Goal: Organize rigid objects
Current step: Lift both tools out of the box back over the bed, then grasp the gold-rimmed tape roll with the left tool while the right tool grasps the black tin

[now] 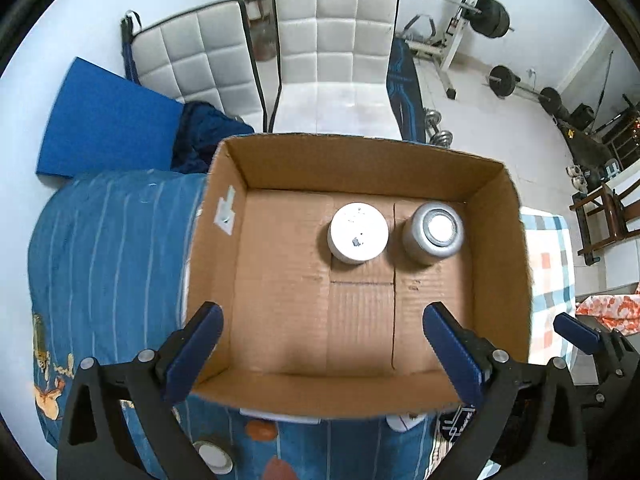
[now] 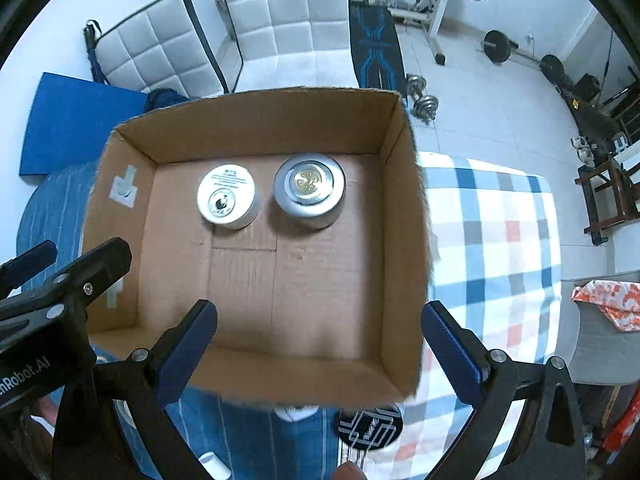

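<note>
Both tools released and empty: my left tool (image 1: 322,348) and right tool (image 2: 320,344) hang jaws wide over the cardboard box (image 1: 504,248), which sits on the bed (image 1: 112,248). Inside, toward the far wall, the white-lidded jar (image 1: 357,232) and the silver tin (image 1: 434,235) stand upright side by side, close but apart. Right view shows the same pair, jar (image 2: 227,196) left of tin (image 2: 309,186).
</note>
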The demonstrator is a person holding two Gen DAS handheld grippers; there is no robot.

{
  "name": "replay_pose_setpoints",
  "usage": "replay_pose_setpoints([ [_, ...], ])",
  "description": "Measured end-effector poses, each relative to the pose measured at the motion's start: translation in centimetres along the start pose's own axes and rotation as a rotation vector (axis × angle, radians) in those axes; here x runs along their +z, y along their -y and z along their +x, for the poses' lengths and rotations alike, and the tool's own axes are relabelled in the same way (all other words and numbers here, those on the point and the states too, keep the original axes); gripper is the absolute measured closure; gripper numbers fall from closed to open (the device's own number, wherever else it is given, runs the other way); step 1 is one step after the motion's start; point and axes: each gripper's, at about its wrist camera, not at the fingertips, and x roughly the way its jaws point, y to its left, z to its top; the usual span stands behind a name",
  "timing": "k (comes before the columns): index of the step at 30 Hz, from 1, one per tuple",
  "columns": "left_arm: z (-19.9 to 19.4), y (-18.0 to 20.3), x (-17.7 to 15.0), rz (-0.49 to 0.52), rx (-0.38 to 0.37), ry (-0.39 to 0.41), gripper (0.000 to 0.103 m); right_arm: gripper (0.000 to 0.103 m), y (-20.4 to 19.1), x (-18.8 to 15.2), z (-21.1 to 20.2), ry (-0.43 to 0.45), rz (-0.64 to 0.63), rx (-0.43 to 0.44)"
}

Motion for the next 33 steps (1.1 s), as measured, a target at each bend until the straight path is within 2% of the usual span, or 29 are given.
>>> replay_pose_setpoints([
  [8,-7.1,-0.1,-4.0,0.031,0.004,0.123,0.001,0.0,0.3,-4.2,-6.6,0.1,0.003,0.014],
  [13,-10.7,0.3,-6.2,0.043,-0.008,0.172,0.001,0.0,0.2,-6.7,-9.8,0.135,-0.003,0.035],
  [17,-12.9,0.6,-7.8,0.053,-0.022,0.194,0.001,0.0,0.5,-8.5,-11.1,0.138,-0.008,0.046],
  [21,-13.6,0.3,-10.0,0.043,-0.019,0.188,0.001,0.0,1.7,-10.9,-10.5,0.089,-0.003,0.056],
  [24,-12.4,-0.1,-12.6,0.05,0.018,0.149,0.001,0.0,3.3,-13.1,-8.2,0.022,0.006,0.046],
  [29,-5.1,-2.2,-17.7,0.029,0.108,-0.057,0.001,0.0,6.4,-15.9,-1.4,-0.121,0.041,0.025],
  [33,0.7,-6.3,-20.0,-0.063,0.159,-0.181,0.001,0.0,8.1,-16.6,4.0,-0.189,0.071,-0.005],
])
